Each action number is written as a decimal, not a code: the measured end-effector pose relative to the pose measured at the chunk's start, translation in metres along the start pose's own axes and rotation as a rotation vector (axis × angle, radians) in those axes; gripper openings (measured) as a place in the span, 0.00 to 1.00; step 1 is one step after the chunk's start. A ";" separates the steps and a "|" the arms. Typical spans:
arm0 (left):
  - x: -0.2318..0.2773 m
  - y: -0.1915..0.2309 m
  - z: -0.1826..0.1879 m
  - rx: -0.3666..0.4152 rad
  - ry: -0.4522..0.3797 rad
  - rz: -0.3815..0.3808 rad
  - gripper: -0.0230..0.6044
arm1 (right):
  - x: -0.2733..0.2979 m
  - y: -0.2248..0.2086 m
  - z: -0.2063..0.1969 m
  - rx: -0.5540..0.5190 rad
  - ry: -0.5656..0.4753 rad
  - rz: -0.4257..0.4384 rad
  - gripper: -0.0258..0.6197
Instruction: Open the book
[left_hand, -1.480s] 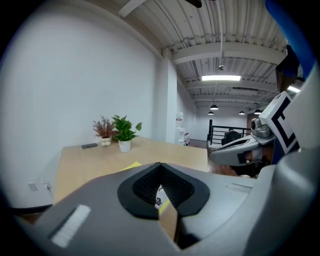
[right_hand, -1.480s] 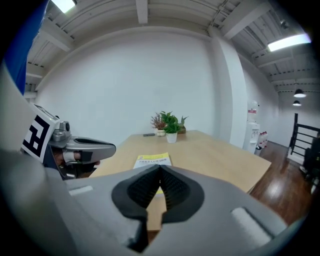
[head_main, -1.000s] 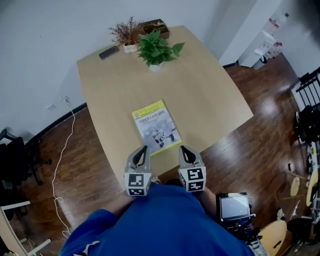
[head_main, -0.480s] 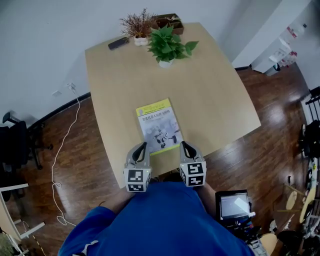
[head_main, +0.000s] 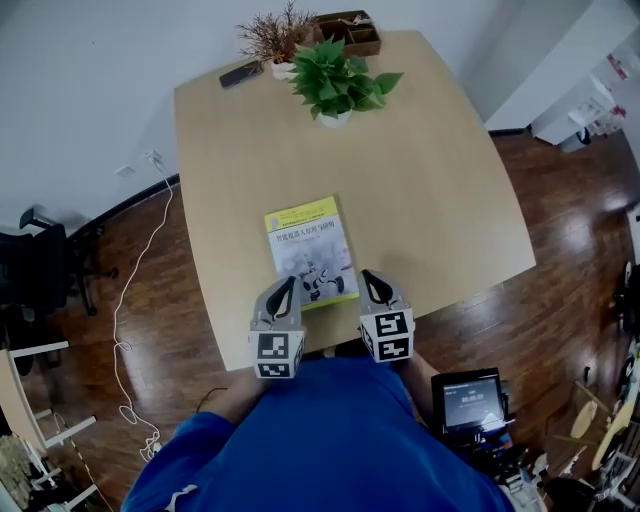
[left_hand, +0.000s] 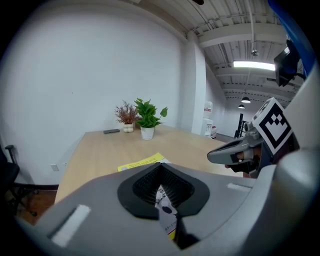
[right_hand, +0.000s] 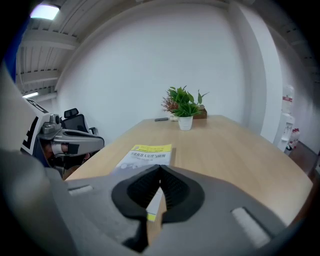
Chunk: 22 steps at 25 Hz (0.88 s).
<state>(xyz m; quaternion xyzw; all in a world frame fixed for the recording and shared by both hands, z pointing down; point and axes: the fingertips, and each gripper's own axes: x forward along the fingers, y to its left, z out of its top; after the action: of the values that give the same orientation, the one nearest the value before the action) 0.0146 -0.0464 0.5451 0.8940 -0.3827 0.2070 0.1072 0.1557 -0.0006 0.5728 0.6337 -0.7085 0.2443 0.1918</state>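
Your blue-sleeved torso hides the near edge of the table (head_main: 430, 180), and the tips of both tools cover the near corners of the book (head_main: 308, 250). Its cover print is too small to read. In each gripper view the tool's own grey body blocks the near half of the book, with only a sliver showing through the slot below the pads.

There is one book and there are two tools. Far ahead of them stand two potted plants, one leafy green (head_main: 335, 78) and one dry and reddish (head_main: 270, 38), along with one dark remote-like object (head_main: 241, 74) and one wooden box (head_main: 352, 30).

The book lies closed and flat, cover up, just ahead of the tools and between them. It has a yellow band at its far end and a pale cover with a dark figure below.

Your left tool (head_main: 283, 296) and right tool (head_main: 373, 288) hover side by side, each with its pads pressed together and gripping nothing.
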 end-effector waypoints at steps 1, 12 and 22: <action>0.004 -0.002 0.001 0.004 0.005 0.007 0.05 | 0.004 -0.004 0.001 0.001 0.001 0.016 0.04; 0.023 -0.013 0.007 0.028 0.077 0.110 0.05 | 0.062 -0.024 0.023 -0.018 0.016 0.198 0.04; 0.032 0.001 -0.005 -0.019 0.140 0.231 0.05 | 0.121 -0.027 0.024 -0.015 0.109 0.327 0.08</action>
<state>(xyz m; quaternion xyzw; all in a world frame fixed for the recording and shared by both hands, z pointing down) 0.0323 -0.0661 0.5638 0.8262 -0.4767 0.2762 0.1174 0.1686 -0.1145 0.6263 0.4942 -0.7926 0.3011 0.1921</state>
